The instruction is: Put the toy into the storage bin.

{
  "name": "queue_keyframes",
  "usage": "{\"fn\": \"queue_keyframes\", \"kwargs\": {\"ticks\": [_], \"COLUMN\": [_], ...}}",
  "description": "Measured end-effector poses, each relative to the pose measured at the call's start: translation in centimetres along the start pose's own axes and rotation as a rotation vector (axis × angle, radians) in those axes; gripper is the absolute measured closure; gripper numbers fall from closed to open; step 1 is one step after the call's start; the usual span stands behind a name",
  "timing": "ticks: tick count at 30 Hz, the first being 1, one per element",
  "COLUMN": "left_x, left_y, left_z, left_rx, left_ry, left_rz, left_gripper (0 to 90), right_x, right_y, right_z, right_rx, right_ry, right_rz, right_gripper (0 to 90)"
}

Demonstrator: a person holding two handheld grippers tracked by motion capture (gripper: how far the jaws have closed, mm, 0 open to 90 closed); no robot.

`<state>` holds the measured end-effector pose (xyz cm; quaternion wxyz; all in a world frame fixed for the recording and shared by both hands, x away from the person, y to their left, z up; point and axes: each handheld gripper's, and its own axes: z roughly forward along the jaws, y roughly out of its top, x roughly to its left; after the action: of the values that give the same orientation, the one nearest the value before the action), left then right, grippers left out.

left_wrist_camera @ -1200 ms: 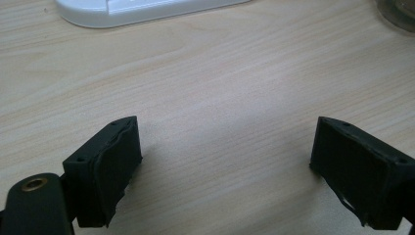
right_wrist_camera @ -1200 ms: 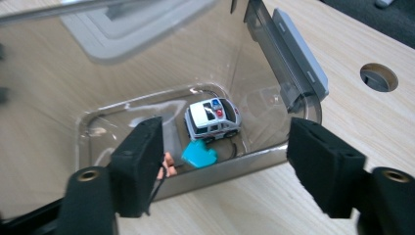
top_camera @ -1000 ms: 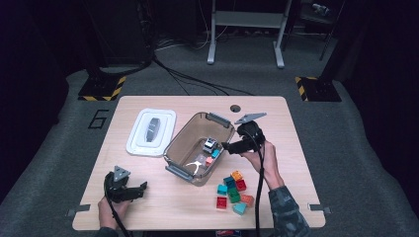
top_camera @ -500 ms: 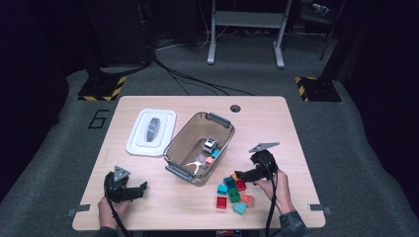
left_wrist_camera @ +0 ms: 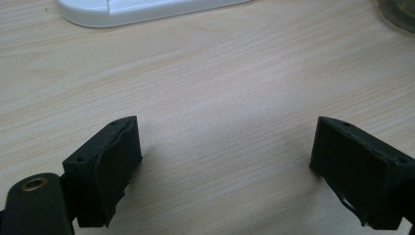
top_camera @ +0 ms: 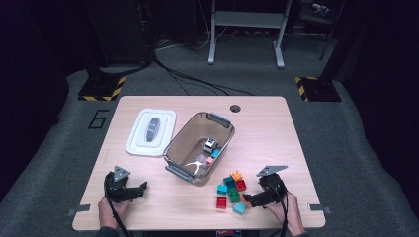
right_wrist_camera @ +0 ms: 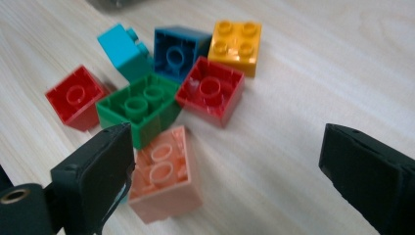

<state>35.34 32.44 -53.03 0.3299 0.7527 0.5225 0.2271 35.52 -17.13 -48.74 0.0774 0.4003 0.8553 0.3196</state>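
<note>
a few blocks sit in your bin; seven blocks remain outside. right gripper gapes empty, left gripper too.

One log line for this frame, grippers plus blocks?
right gripper: open, at blocks, salmon block by one jaw | left gripper: open, idle on table | bin: open

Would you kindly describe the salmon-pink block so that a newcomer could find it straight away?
Start at the brown bin in the middle of the table; a cluster of bricks lies on the wood towards the right gripper. In the right gripper view, the pink block is the brick nearest that gripper, beside the green block. It is the only pale salmon one, lying hollow side up.
</note>
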Motion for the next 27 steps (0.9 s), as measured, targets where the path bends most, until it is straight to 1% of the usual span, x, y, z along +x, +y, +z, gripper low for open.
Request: {"fn": "queue_keyframes", "kwargs": {"ticks": [1, 2, 3, 5, 6, 7, 8, 9, 11, 12, 13, 14, 16, 19, 20, 21, 22, 23, 24, 25, 27], "left_x": [0.0, 0.0, 0.0, 0.0, 0.0, 0.0, 0.0, 0.0, 0.0, 0.0, 0.0, 0.0, 0.0, 0.0, 0.0, 0.0, 0.0, 0.0, 0.0, 0.0, -0.1], "left_y": [0.0, 0.0, 0.0, 0.0, 0.0, 0.0, 0.0, 0.0, 0.0, 0.0, 0.0, -0.1, 0.0, -0.1, -0.1, -0.1, -0.1, -0.1, -0.1, -0.1, -0.1], "left_z": [0.0, 0.0, 0.0, 0.0, 0.0, 0.0, 0.0, 0.0, 0.1, 0.1, 0.1, 0.1, 0.1, 0.1, 0.1, 0.1, 0.1, 0.1, 0.1, 0.1, 0.1], "left_rx": [-0.004, 0.0, -0.004, -0.004, -0.004, -0.005, -0.005, -0.005, -0.011, -0.011, -0.01, -0.011, -0.011, -0.011, -0.011, -0.011, -0.013, -0.013, -0.013, -0.014, -0.017], "left_ry": [0.001, 0.0, 0.0, 0.001, 0.001, 0.001, 0.001, 0.001, 0.004, 0.004, 0.004, 0.004, 0.004, 0.004, 0.004, 0.005, 0.005, 0.005, 0.005, 0.004, 0.009], "left_rz": [-0.001, 0.0, -0.001, -0.001, -0.001, -0.001, -0.001, -0.001, -0.003, -0.003, -0.003, -0.003, -0.003, -0.002, -0.002, -0.002, 0.0, -0.001, -0.001, -0.002, -0.001], "left_gripper": [11.2, 11.2, 11.2, 11.2, 11.2, 11.2, 11.2, 11.2, 11.2, 11.2, 11.2, 11.2, 11.2, 11.2, 11.2, 11.2, 11.2, 11.2, 11.2, 11.2, 11.2], "right_x": [0.0, 0.0, 0.1, 0.3, 0.3, 0.5, 0.7, 0.8, 0.9, 0.9, 1.2, 1.2, 1.3, 1.2, 1.2, 1.2, 1.1, 1.1, 1.0, 0.9, 0.7], "right_y": [-0.2, -0.4, -0.5, -0.6, -0.7, -0.7, -0.7, -0.6, -0.5, -0.5, -0.4, -0.4, -0.5, -0.7, -0.7, -0.8, -0.8, -0.9, -0.9, -1.0, -1.1], "right_z": [0.0, 0.1, 0.1, 0.2, 0.3, 0.3, 0.3, 0.3, 0.5, 0.5, 0.6, 0.7, 0.8, 1.0, 1.0, 1.0, 1.0, 1.0, 1.0, 1.0, 0.9], "right_rx": [0.008, 0.004, 0.005, 0.007, 0.007, 0.012, 0.012, 0.015, 0.017, 0.017, 0.029, 0.031, 0.046, 0.067, 0.067, 0.073, 0.076, 0.077, 0.082, 0.08, 0.073], "right_ry": [0.006, 0.004, 0.011, 0.017, 0.02, 0.027, 0.031, 0.03, 0.033, 0.033, 0.041, 0.036, 0.038, 0.039, 0.039, 0.026, 0.021, 0.017, 0.005, -0.009, -0.018], "right_rz": [0.003, -0.001, 0.01, 0.006, -0.011, -0.002, -0.006, -0.015, -0.039, -0.039, -0.037, -0.048, -0.053, -0.064, -0.064, -0.047, -0.048, -0.04, -0.042, -0.033, -0.019], "right_gripper": [7.4, 8.3, 9.0, 10.3, 11.3, 14.3, 15.6, 16.7, 23.2, 23.2, 26.8, 29.2, 31.9, 39.2, 39.2, 46.3, 48.4, 52.1, 55.1, 56.4, 57.5]}}
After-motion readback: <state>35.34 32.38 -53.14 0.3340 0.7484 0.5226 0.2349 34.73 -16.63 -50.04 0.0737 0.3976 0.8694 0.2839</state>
